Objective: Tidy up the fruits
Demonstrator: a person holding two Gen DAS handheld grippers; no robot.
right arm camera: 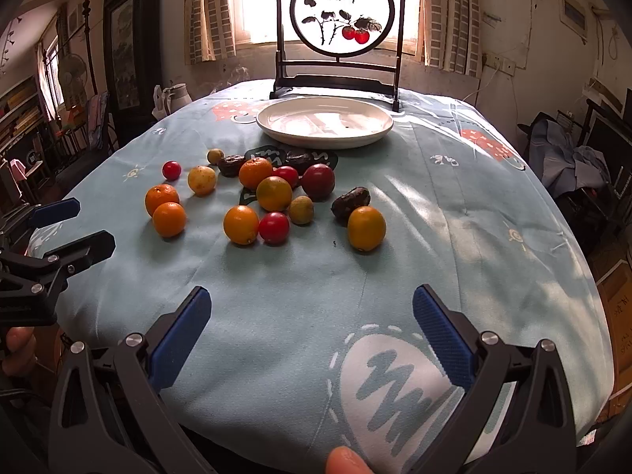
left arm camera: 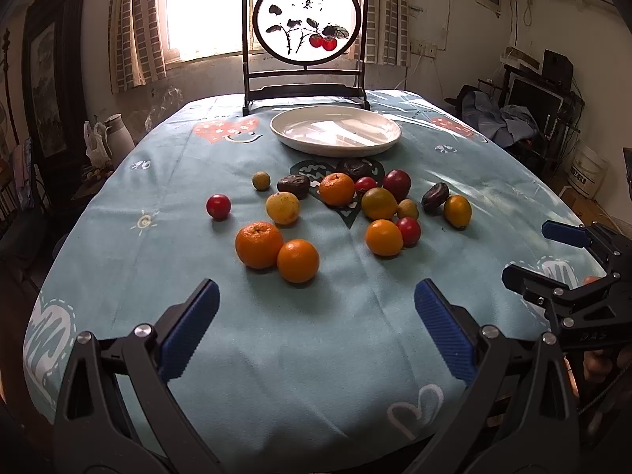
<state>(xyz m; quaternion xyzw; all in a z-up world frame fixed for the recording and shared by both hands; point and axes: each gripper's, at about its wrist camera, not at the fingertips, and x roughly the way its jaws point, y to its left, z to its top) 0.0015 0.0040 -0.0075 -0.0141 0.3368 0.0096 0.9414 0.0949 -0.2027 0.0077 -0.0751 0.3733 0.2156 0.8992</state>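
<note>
Several small fruits lie loose in the middle of the blue tablecloth: oranges (left arm camera: pixel 258 244) (right arm camera: pixel 169 219), red tomatoes (left arm camera: pixel 218 206) (right arm camera: pixel 274 228), a yellow fruit (left arm camera: pixel 282 207), dark dates (left arm camera: pixel 434 196) (right arm camera: pixel 350 201) and small green ones. Behind them sits an empty white plate (left arm camera: pixel 335 130) (right arm camera: pixel 324 122). My left gripper (left arm camera: pixel 316 324) hangs open over the near cloth, short of the two nearest oranges, nothing between its blue pads. My right gripper (right arm camera: pixel 310 326) is open too, near the table's front edge, a little short of the fruit. Each gripper shows at the side of the other's view (left arm camera: pixel 553 252) (right arm camera: pixel 75 225).
A dark-framed round painted screen (left arm camera: pixel 306 19) (right arm camera: pixel 341 12) stands at the table's far edge behind the plate. A white jug (left arm camera: pixel 118 134) sits off the left side. Furniture and clothes crowd the room's right side. A fingertip (right arm camera: pixel 347 462) shows at the bottom.
</note>
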